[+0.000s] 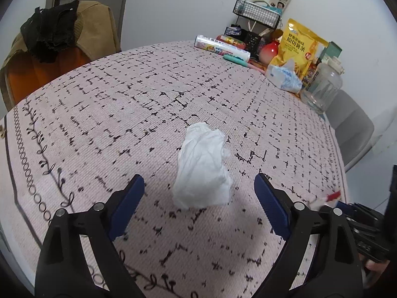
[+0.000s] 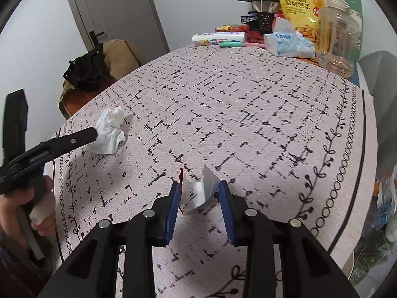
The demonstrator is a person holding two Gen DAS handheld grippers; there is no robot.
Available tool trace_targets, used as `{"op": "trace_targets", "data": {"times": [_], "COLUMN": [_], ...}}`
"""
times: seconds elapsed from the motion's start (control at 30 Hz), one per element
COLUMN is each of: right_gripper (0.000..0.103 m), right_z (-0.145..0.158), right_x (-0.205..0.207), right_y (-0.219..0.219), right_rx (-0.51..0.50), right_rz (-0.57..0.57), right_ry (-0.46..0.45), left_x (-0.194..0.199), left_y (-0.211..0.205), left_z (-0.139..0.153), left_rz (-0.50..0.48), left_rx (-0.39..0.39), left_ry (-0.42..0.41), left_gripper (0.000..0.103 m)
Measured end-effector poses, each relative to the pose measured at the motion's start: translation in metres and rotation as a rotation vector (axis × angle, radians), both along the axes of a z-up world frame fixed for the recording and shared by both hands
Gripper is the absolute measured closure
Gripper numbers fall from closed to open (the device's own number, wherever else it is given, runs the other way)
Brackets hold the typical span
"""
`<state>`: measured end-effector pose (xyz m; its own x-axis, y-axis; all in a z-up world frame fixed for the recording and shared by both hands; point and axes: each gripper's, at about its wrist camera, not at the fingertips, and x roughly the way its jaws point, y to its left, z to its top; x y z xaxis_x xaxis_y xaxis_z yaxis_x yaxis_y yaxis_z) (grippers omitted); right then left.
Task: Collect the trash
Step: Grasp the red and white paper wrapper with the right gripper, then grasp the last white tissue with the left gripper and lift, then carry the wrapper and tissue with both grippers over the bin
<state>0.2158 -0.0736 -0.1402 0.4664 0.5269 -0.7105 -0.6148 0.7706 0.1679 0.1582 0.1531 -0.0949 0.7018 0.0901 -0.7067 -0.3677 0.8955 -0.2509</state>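
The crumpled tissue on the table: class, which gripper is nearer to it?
Left. The left gripper is open with the crumpled tissue lying between its fingers. The right gripper is off to the side, shut on a torn wrapper.

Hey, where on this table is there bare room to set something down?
The broad middle of the tablecloth is bare, between the crumpled tissue and the tissue pack. The far right corner is crowded: chip bag, jar, wire rack.
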Motion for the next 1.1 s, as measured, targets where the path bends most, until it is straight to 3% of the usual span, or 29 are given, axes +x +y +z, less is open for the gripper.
{"op": "trace_targets", "data": {"times": [0.17, 0.27, 0.43, 0.5, 1.1], "right_gripper": [0.071, 0.071, 0.071, 0.071, 0.071], "right_z": [0.004, 0.008, 0.009, 0.008, 0.024], "right_x": [-0.001, -0.004, -0.006, -0.006, -0.037], "right_y": [-0.014, -0.021, -0.030, -0.032, -0.053], "right_rx": [0.031, 0.045, 0.055, 0.063, 0.112], "right_rz": [-0.017, -0.024, -0.026, -0.027, -0.029], "right_ry": [0.002, -0.003, -0.005, -0.001, -0.033], "left_x": [0.018, 0.023, 0.018, 0.014, -0.031], "left_y": [-0.003, -0.002, -0.005, -0.008, -0.056], "left_z": [-0.007, -0.013, -0.011, -0.009, 0.042], "left_rz": [-0.012, -0.007, 0.000, -0.004, -0.079], "left_rx": [0.044, 0.051, 0.056, 0.055, 0.031], "left_ry": [0.039, 0.070, 0.084, 0.080, -0.059], "left_gripper": [0.021, 0.036, 0.079, 0.084, 0.087]}}
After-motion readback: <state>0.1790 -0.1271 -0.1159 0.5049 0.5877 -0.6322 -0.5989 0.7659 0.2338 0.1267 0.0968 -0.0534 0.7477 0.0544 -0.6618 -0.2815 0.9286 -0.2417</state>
